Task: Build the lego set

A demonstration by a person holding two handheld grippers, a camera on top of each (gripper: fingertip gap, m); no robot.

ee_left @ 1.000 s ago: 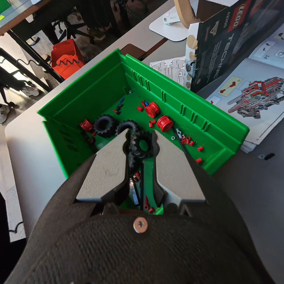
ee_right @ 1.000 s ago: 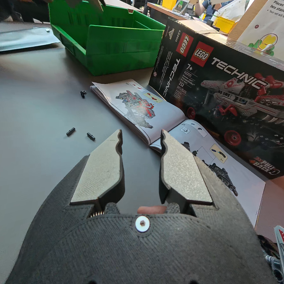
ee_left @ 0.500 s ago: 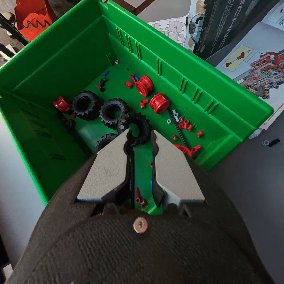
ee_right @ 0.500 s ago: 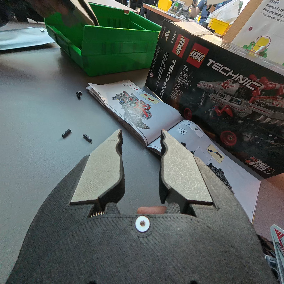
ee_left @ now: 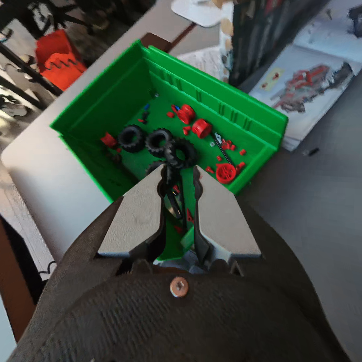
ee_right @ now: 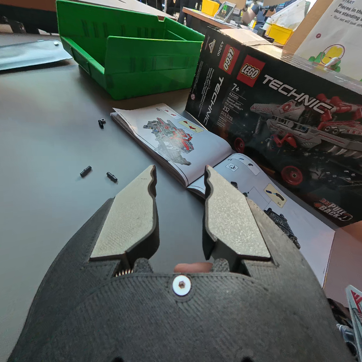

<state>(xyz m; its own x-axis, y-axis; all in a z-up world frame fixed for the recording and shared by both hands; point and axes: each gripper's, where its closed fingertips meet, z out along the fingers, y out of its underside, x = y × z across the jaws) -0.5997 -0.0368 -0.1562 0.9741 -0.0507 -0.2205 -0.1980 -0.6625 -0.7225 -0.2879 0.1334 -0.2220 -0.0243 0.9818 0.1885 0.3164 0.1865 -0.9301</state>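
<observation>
The green bin (ee_left: 215, 88) holds black tyres (ee_left: 181, 154), red wheel hubs (ee_left: 201, 128), a black axle (ee_left: 223, 150) and several small red pieces. My left gripper (ee_left: 179, 167) hovers above the bin's near end, open, with one tyre just beyond its tips; nothing is clearly held. This view is blurred by motion. My right gripper (ee_right: 180, 167) is open and empty over the dark table, near the open instruction booklet (ee_right: 172, 137). The bin also shows in the right wrist view (ee_right: 147, 78).
The set's box (ee_right: 284, 117) stands behind the booklet, right of the bin. Three small black pins (ee_right: 85, 171) (ee_right: 112, 177) (ee_right: 101, 123) lie on the table left of the booklet. A clear plastic bag (ee_right: 29, 52) lies at the far left. The table edge (ee_left: 29, 156) runs left of the bin. My right fingertips sit around 35 cm from my left ones.
My left gripper dipped close to the tyres in the bin, then pulled back up and away, still open. My right gripper shifted only slightly.
</observation>
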